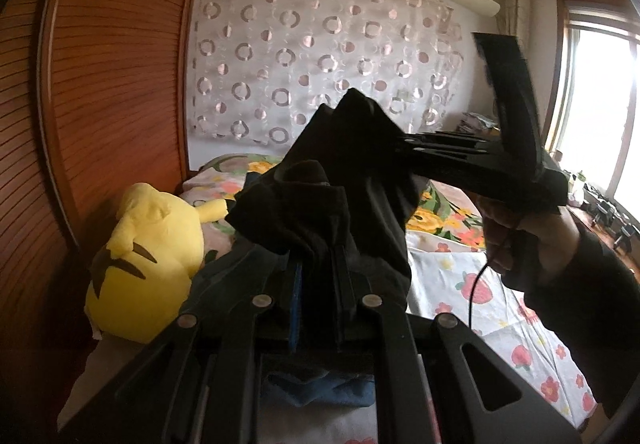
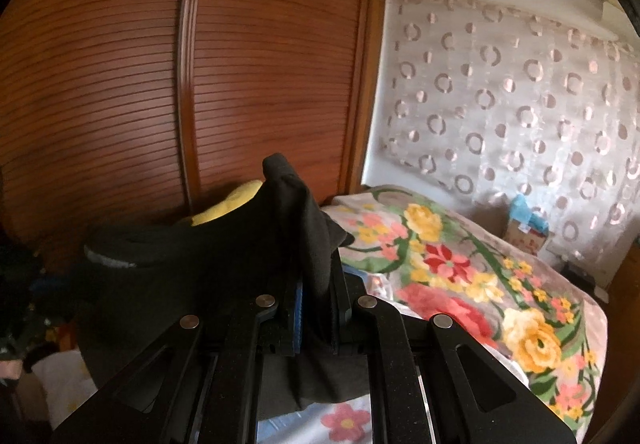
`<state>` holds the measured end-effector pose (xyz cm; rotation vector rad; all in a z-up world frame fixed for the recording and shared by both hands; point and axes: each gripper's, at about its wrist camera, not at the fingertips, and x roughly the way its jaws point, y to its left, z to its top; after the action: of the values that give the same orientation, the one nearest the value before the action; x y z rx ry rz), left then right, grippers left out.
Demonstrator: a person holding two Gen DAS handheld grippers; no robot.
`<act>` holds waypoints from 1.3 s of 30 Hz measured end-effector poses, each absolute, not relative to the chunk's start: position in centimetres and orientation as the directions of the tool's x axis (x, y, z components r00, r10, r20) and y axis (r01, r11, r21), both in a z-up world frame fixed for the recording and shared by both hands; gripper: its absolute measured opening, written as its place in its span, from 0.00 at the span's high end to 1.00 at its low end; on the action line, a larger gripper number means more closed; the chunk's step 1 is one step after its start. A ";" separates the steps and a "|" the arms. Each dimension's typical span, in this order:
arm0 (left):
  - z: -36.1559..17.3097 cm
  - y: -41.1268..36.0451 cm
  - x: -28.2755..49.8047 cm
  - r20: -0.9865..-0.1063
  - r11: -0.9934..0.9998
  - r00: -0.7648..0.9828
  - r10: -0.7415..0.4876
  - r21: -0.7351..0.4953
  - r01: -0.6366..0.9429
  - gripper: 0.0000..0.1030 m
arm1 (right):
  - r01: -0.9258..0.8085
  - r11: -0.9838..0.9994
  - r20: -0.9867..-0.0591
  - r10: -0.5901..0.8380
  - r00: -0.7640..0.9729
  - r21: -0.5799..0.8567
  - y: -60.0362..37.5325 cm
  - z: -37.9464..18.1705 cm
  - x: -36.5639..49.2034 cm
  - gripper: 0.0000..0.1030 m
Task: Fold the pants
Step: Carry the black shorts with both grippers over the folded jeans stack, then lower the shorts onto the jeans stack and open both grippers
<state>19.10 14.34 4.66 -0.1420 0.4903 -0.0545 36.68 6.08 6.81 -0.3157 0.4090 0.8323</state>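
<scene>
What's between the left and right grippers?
Black pants span the gap, both grippers shut on them: left gripper, right gripper. Left wrist view shows it.

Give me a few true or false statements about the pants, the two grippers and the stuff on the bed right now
1. Both grippers hold the black pants off the bed. True.
2. The left gripper is open and empty. False: its fingers are shut on the pants.
3. A yellow plush toy lies beside the wooden wardrobe. True.
4. The bed cover is plain white. False: it has a flower print.
5. The right gripper pinches black cloth. True.
</scene>
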 end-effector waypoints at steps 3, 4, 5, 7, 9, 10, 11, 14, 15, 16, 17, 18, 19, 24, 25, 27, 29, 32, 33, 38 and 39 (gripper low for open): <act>4.3 14.6 19.0 -0.471 0.988 0.879 -0.074 -0.157 -0.001 0.90 | -0.783 0.612 -0.468 0.663 0.585 -0.112 7.4 6.5 37.0 0.93; 4.1 14.7 19.0 -0.474 0.987 0.878 -0.069 -0.158 -0.007 0.90 | -0.786 0.608 -0.471 0.664 0.581 -0.112 7.7 6.4 37.2 0.93; 4.0 14.8 19.1 -0.477 0.988 0.877 -0.061 -0.154 -0.015 0.90 | -0.790 0.604 -0.477 0.665 0.574 -0.109 8.2 6.2 37.5 0.93; 3.7 15.0 19.2 -0.487 0.989 0.872 -0.044 -0.147 -0.032 0.90 | -0.797 0.595 -0.492 0.667 0.560 -0.101 9.1 5.8 38.0 0.93; 3.3 15.2 19.2 -0.497 0.988 0.867 -0.033 -0.144 -0.045 0.90 | -0.801 0.590 -0.504 0.665 0.551 -0.097 9.8 5.3 38.4 0.93; 3.1 15.3 19.1 -0.501 0.988 0.865 -0.031 -0.146 -0.049 0.90 | -0.803 0.588 -0.512 0.663 0.545 -0.094 10.2 5.1 38.6 0.93; 3.0 15.4 19.1 -0.504 0.988 0.863 -0.026 -0.145 -0.055 0.89 | -0.805 0.586 -0.518 0.662 0.541 -0.091 10.5 5.0 38.7 0.93; 2.6 15.6 19.0 -0.514 0.987 0.857 -0.014 -0.144 -0.070 0.88 | -0.809 0.582 -0.522 0.667 0.531 -0.080 10.9 4.8 38.9 0.93; 2.4 15.6 19.1 -0.520 0.987 0.854 -0.012 -0.143 -0.074 0.88 | -0.810 0.582 -0.525 0.668 0.528 -0.075 11.0 4.8 39.0 0.92; 2.3 15.7 19.1 -0.525 0.987 0.851 -0.015 -0.145 -0.073 0.85 | -0.811 0.581 -0.530 0.668 0.522 -0.067 10.9 4.8 39.0 0.87; 2.2 15.6 19.2 -0.539 0.987 0.842 -0.019 -0.142 -0.069 0.81 | -0.808 0.585 -0.532 0.664 0.526 -0.069 11.0 4.8 39.0 0.79; 2.2 15.5 19.3 -0.546 0.988 0.838 -0.016 -0.136 -0.070 0.80 | -0.799 0.597 -0.527 0.658 0.537 -0.070 10.8 4.9 39.0 0.75; 2.4 15.4 19.2 -0.544 0.989 0.839 -0.010 -0.129 -0.072 0.79 | -0.793 0.606 -0.517 0.661 0.543 -0.058 10.5 5.0 38.8 0.69; 4.0 15.0 18.5 -0.501 0.993 0.865 0.002 -0.102 -0.062 0.69 | -0.795 0.607 -0.501 0.683 0.531 -0.015 8.5 5.8 38.3 0.64; 4.3 14.8 18.4 -0.491 0.994 0.871 0.005 -0.096 -0.059 0.69 | -0.799 0.601 -0.503 0.688 0.523 -0.009 8.2 5.7 38.3 0.64; 5.0 14.4 18.5 -0.469 0.995 0.883 0.003 -0.083 -0.047 0.68 | -0.810 0.587 -0.515 0.696 0.499 0.008 7.6 5.5 38.2 0.64; 5.3 13.9 19.1 -0.467 0.997 0.884 -0.018 -0.077 -0.021 0.68 | -0.816 0.578 -0.533 0.697 0.479 0.023 7.1 5.0 38.2 0.64; 4.5 13.4 20.7 -0.497 0.998 0.867 -0.033 -0.067 -0.001 0.68 | -0.819 0.573 -0.559 0.690 0.460 0.034 7.0 3.8 38.5 0.64; 4.1 13.5 21.3 -0.514 0.998 0.857 -0.032 -0.064 -0.001 0.68 | -0.816 0.577 -0.567 0.684 0.459 0.037 7.0 3.4 38.8 0.64; 0.9 14.5 23.2 -0.600 0.996 0.800 0.000 -0.074 -0.056 0.67 | -0.791 0.609 -0.592 0.662 0.460 0.067 6.8 1.8 40.7 0.64; 0.2 14.7 23.4 -0.609 0.995 0.793 0.005 -0.076 -0.065 0.67 | -0.782 0.620 -0.596 0.654 0.466 0.070 6.7 1.5 41.3 0.64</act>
<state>23.37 14.66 0.21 -0.0943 0.6544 0.0375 41.30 6.73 1.47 -0.2256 0.6270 0.8902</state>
